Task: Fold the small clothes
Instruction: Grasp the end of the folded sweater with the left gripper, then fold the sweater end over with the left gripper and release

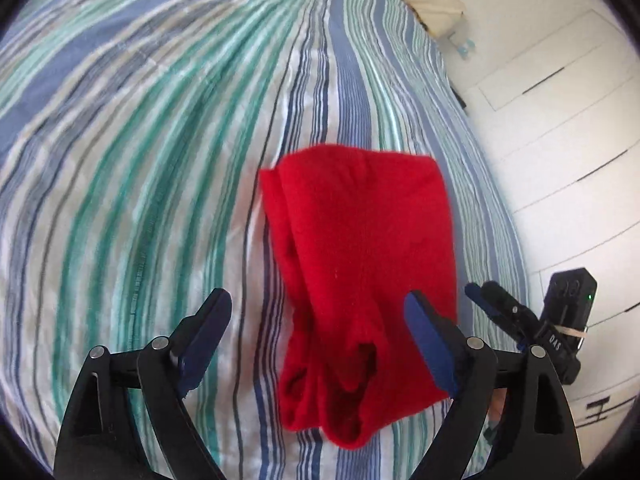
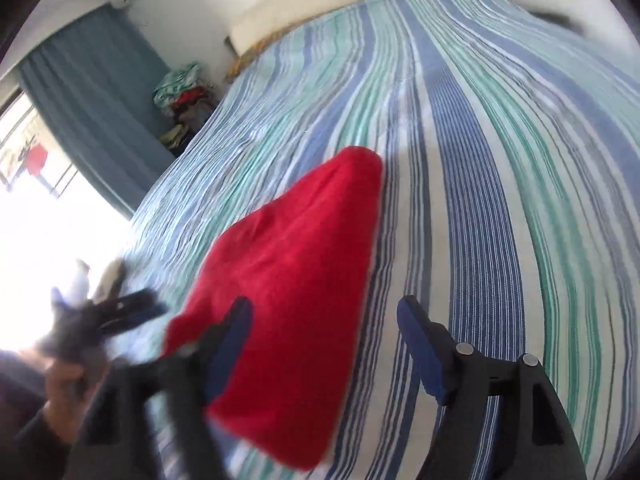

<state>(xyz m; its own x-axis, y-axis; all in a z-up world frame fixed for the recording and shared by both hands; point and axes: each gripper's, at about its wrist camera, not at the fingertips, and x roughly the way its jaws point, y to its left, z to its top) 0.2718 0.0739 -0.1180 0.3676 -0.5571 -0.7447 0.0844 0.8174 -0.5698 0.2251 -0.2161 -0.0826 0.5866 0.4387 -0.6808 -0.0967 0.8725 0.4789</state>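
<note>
Both tongs were spread wide with nothing pinched: left tongs, right tongs. The red garment lay folded on the bed, right in front of them, on a blue, green and white striped cover. Further back there was a cream pillow at the head end, white cabinets on one side, and a clothes pile by the teal curtain and bright window.
</note>
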